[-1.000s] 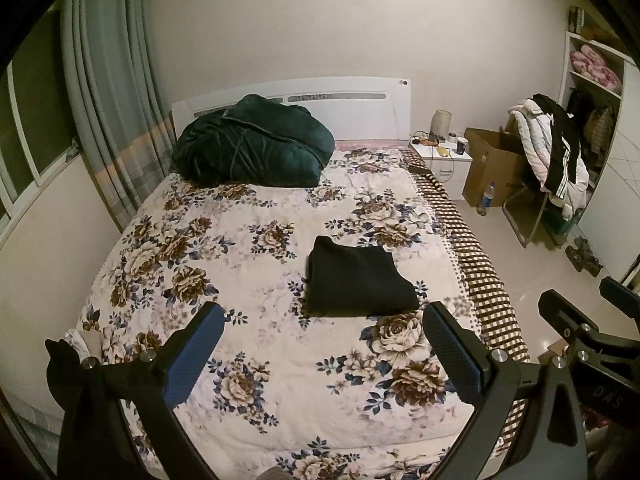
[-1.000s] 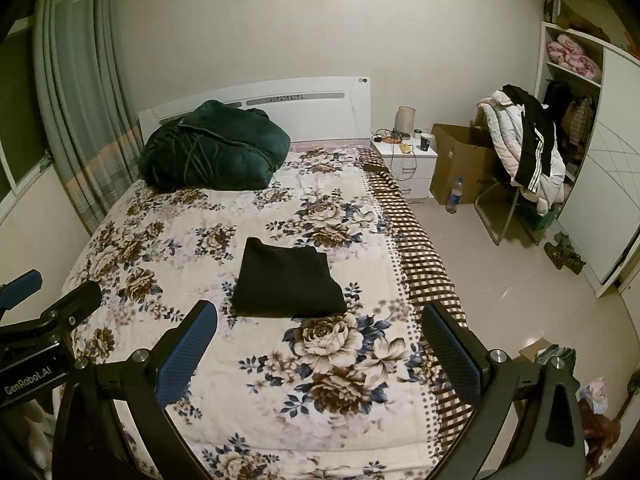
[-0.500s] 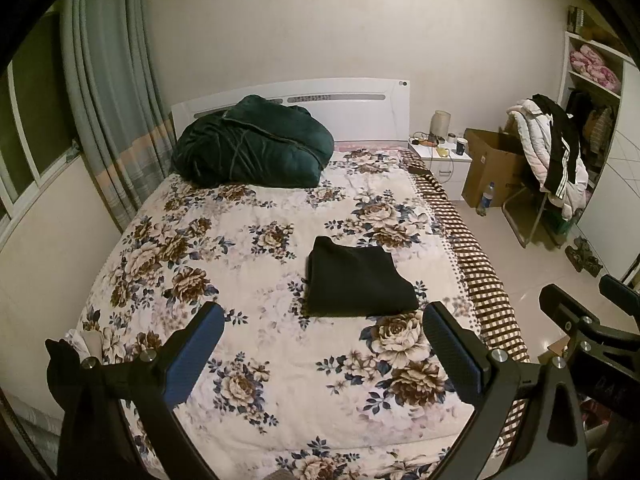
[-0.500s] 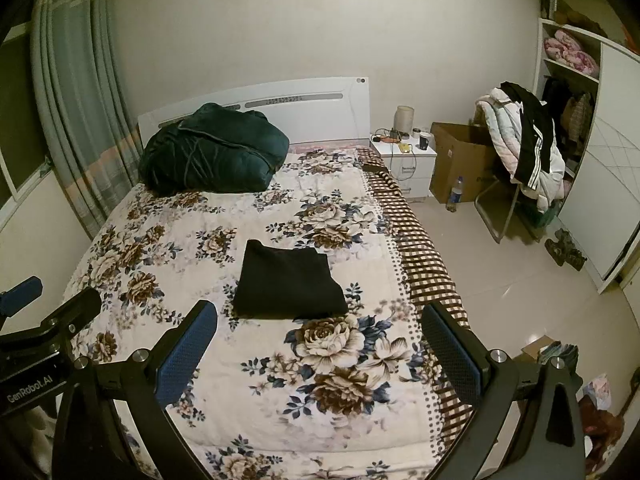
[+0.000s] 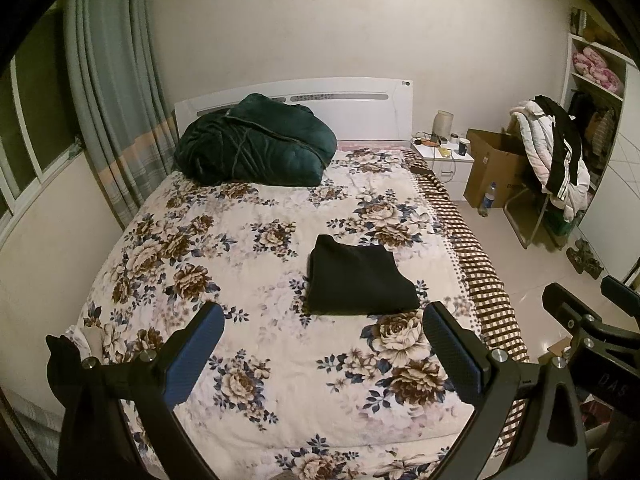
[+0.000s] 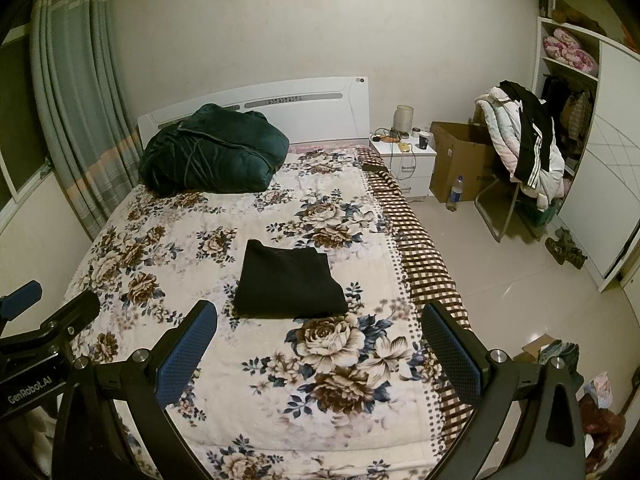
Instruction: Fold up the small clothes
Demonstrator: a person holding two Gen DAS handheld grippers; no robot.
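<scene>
A black garment [image 5: 358, 278], folded into a flat rectangle, lies in the middle of the floral bedspread [image 5: 256, 248]; it also shows in the right wrist view [image 6: 288, 280]. My left gripper [image 5: 320, 356] is open and empty, held above the bed's near end, well short of the garment. My right gripper [image 6: 316, 356] is open and empty too, at about the same height and distance. Each gripper shows at the edge of the other's view. Another dark cloth [image 5: 64, 360] hangs at the bed's near left corner.
A dark green quilt bundle [image 5: 256, 144] lies by the white headboard. A nightstand [image 6: 404, 156], cardboard box [image 6: 460, 160] and a chair piled with clothes [image 6: 524, 152] stand right of the bed. Curtains [image 5: 112, 92] hang on the left. A wardrobe [image 6: 600, 160] stands at the far right.
Both grippers have barely drifted; the views shift very slightly. The folded garment has not moved.
</scene>
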